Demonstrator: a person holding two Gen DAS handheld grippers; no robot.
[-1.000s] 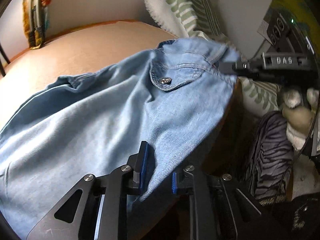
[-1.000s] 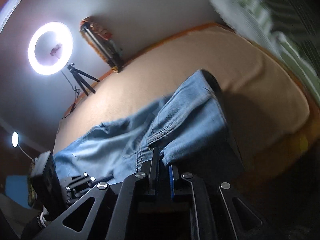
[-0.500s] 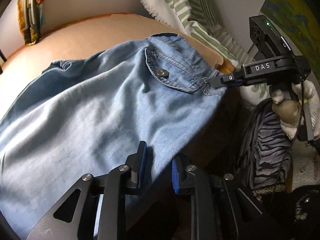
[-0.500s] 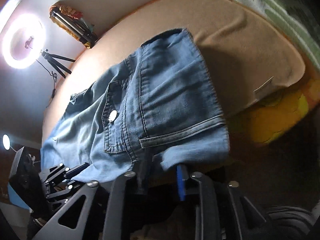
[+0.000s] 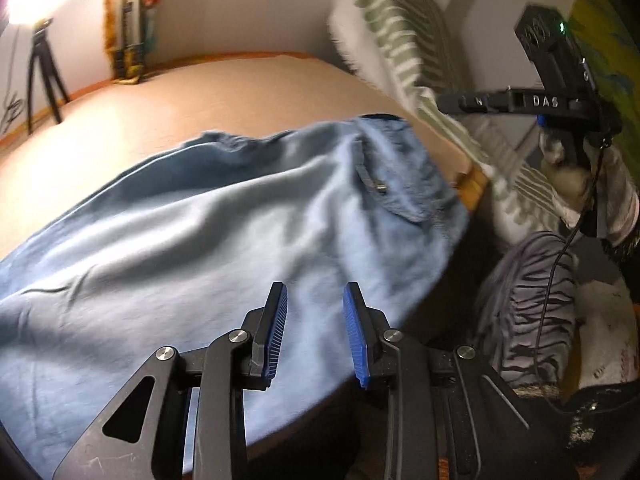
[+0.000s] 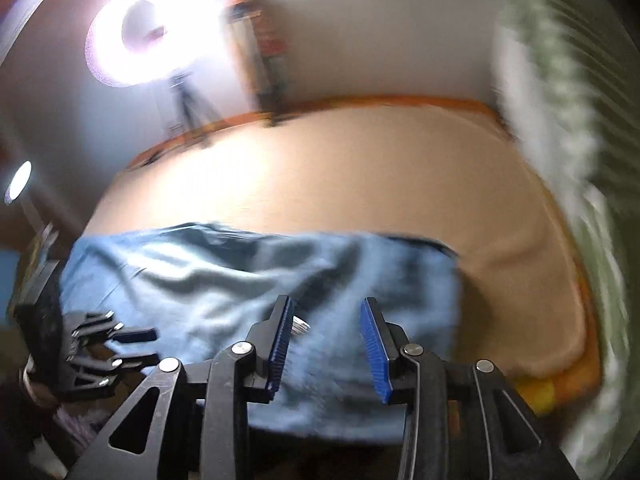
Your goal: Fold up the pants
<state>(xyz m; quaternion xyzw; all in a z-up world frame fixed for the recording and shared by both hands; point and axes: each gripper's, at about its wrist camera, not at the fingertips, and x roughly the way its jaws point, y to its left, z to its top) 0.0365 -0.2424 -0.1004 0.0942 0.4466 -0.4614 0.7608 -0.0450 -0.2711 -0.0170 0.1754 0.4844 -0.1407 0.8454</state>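
Light blue denim pants [image 5: 192, 248] lie spread on a tan-covered bed [image 5: 208, 96], with the waist end and a buttoned back pocket [image 5: 380, 188] near the bed's right edge. My left gripper [image 5: 314, 300] is open and empty just above the near edge of the pants. My right gripper [image 6: 326, 308] is open and empty over the waist end of the pants [image 6: 248, 272]. The right gripper also shows in the left wrist view [image 5: 452, 101], raised off the cloth at the upper right. The left gripper shows in the right wrist view [image 6: 120, 344] at lower left. Both views are motion-blurred.
A green-striped pillow [image 5: 404, 40] leans at the bed's head. A ring light on a tripod [image 6: 148, 28] stands beyond the bed. A grey striped cloth pile [image 5: 532, 304] lies beside the bed on the right. A bag [image 5: 128, 28] leans on the far wall.
Both grippers have opened and let go of the pants' waist. The pants have dropped flat onto the bed. Both grippers have pulled back and lifted away from the cloth.
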